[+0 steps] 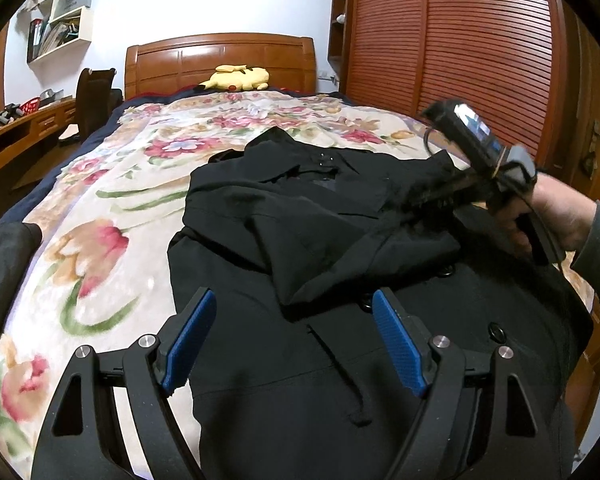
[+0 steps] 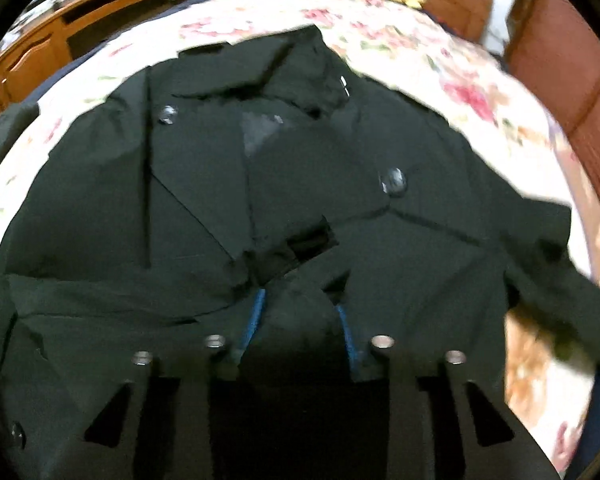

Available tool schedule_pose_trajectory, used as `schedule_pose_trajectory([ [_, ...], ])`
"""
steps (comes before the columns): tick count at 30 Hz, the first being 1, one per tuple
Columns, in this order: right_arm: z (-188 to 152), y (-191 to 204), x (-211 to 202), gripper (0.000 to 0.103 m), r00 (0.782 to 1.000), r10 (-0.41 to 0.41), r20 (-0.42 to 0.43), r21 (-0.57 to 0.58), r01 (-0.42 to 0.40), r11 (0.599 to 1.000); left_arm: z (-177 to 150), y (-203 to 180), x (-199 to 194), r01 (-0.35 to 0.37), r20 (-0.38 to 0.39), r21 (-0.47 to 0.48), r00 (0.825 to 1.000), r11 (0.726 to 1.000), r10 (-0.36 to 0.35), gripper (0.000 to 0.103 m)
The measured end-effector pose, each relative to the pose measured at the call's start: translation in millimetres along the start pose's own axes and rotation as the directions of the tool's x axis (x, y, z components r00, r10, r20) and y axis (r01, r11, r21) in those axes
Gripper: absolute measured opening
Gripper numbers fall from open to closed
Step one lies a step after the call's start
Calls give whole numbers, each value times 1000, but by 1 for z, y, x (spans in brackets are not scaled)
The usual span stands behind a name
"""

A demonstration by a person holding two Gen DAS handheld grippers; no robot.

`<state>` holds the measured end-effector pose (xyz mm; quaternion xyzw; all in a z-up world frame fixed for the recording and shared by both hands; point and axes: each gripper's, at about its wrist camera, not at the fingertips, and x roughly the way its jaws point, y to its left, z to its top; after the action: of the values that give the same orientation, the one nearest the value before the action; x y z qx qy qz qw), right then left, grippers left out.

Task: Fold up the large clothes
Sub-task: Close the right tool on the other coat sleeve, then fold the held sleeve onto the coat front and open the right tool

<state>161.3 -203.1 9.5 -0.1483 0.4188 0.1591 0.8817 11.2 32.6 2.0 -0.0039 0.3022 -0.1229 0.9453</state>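
A large black coat [image 1: 300, 208] with dark buttons lies spread face up on the flowered blanket [image 1: 100, 208], one sleeve folded across its chest. My left gripper [image 1: 294, 340] hovers open over the coat's lower front, with nothing between its blue pads [image 1: 192, 336]. In the left wrist view, a hand holds my right gripper [image 1: 424, 200] down against the coat's right side, blurred. In the right wrist view the coat [image 2: 180, 200] fills the frame, and my right gripper [image 2: 300, 320] has a bunch of black cloth pinched between its blue pads [image 2: 256, 312].
A yellow plush toy [image 1: 240, 78] lies by the wooden headboard [image 1: 220, 56]. A slatted wooden wardrobe [image 1: 460, 40] stands to the right of the bed, a desk [image 1: 20, 132] and a dark chair [image 1: 94, 96] to its left. Another dark garment [image 1: 0, 272] lies at the left edge.
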Motion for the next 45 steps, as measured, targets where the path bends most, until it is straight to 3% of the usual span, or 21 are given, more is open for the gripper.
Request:
schedule_pose_trajectory([
  [2,8,1,-18,25,994,-72,77,-7,73,997,-1,2,1,2,-2,-8,1000,1000,-3,81],
  [4,18,-8,-41,25,967,-164,195,26,162,987,-2,3,2,3,-6,-12,1000,1000,-3,81],
  [6,22,-16,-66,25,903,-281,326,80,269,960,-3,4,3,3,-11,-14,1000,1000,-3,81],
  [8,20,-21,-90,25,817,-356,454,131,334,933,-3,4,2,2,-7,-16,1000,1000,-2,81],
  [10,17,-25,-100,25,785,-375,492,153,346,925,-3,3,2,-1,-6,-15,1000,1000,0,81],
  [12,11,-27,-99,25,783,-383,490,150,357,922,-3,4,3,-3,-7,-12,1000,1000,3,81],
  [17,-11,-26,-88,25,825,-349,445,104,339,935,-3,1,1,1,1,-2,1000,1000,-1,81],
  [23,-47,-32,-110,25,874,-292,389,56,294,954,0,3,3,6,2,-24,1000,1000,-6,81],
  [30,-89,-30,-148,25,892,-209,400,35,213,976,1,1,2,0,7,-27,1000,1000,0,81],
  [40,-146,-33,-167,25,923,-120,365,75,99,992,-1,-2,2,-9,7,-33,1000,999,10,81],
  [45,-154,-30,-179,35,933,-89,349,106,55,993,-2,-2,0,-9,8,-29,1000,1000,9,81],
])
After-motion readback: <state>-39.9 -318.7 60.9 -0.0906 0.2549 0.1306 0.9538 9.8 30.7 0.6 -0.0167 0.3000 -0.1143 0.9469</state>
